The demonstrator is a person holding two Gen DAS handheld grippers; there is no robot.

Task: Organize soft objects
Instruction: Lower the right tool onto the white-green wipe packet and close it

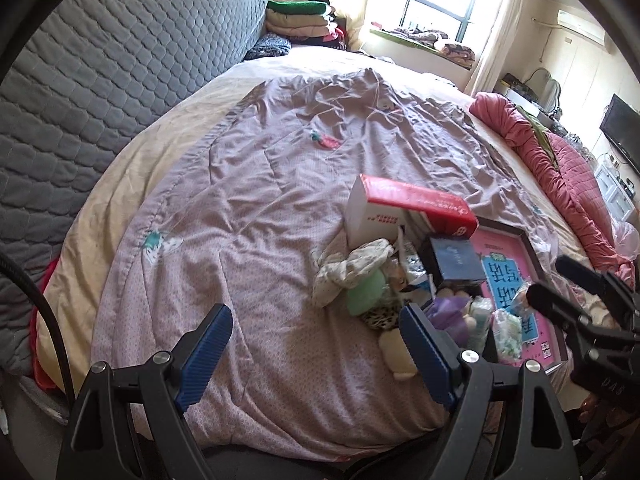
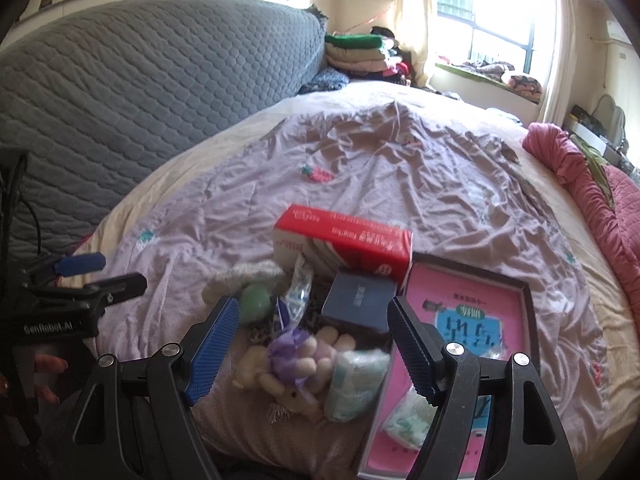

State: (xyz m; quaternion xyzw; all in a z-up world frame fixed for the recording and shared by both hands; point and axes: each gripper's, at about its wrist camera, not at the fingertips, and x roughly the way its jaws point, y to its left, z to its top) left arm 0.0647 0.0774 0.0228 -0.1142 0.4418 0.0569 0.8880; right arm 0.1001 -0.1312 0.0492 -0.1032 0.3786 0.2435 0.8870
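A heap of small things lies on the lilac bedspread. It holds a red and white box, a dark blue box, a green round cushion, a purple plush toy, a cream plush and a tissue pack. A pink framed tray lies to their right. My left gripper is open over bare bedspread, left of the heap. My right gripper hangs open above the plush toys, touching none.
A grey quilted headboard runs along the left. Folded blankets are stacked in the far corner by the window. A rolled pink quilt lies along the bed's right side. A dark screen stands at the far right.
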